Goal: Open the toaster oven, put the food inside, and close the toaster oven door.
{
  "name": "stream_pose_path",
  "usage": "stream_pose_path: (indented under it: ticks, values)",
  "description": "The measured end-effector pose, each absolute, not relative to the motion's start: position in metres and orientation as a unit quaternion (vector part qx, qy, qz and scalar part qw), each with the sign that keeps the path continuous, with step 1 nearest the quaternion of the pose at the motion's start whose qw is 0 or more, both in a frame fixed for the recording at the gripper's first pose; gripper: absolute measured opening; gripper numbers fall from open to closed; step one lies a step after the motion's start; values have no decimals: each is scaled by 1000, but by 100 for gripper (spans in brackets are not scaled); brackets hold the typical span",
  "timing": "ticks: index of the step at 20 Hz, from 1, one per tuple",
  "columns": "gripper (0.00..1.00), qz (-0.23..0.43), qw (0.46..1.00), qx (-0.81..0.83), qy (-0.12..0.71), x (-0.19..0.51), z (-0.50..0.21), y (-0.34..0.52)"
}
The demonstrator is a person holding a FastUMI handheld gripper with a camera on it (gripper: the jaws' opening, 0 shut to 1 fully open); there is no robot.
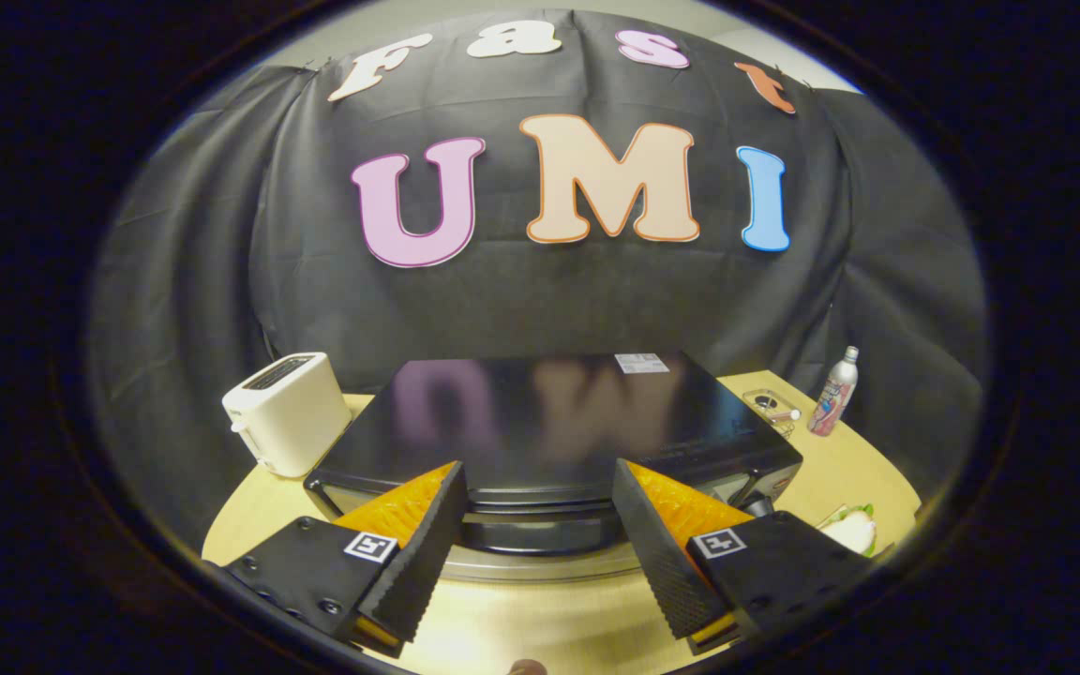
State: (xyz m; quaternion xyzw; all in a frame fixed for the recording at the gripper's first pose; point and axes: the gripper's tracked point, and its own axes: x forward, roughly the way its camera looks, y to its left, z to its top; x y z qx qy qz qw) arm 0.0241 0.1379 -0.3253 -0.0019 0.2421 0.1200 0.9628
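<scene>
A black toaster oven stands on the round wooden table, seen from above and in front, with its glossy top facing me. Its dark door handle runs along the front top edge, and the door looks closed against the body. My gripper is open. Its fingers stand one on each side of the handle's middle, with the tips level with the oven's front top edge and not touching the handle. The food, a sandwich with green leaves, lies on the table to the right of the right finger.
To the left of the oven stands a white slot toaster. At the back right are a small clear glass container and a slim bottle. The black cloth wall hangs close behind the table.
</scene>
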Motion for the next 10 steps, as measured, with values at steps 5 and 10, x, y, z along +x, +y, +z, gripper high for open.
stream_pose_path:
  ticks: [5,10]
  values:
    - [99,111,965,-3,239,7,-325,132]
    - [99,104,964,4,246,-17,-327,122]
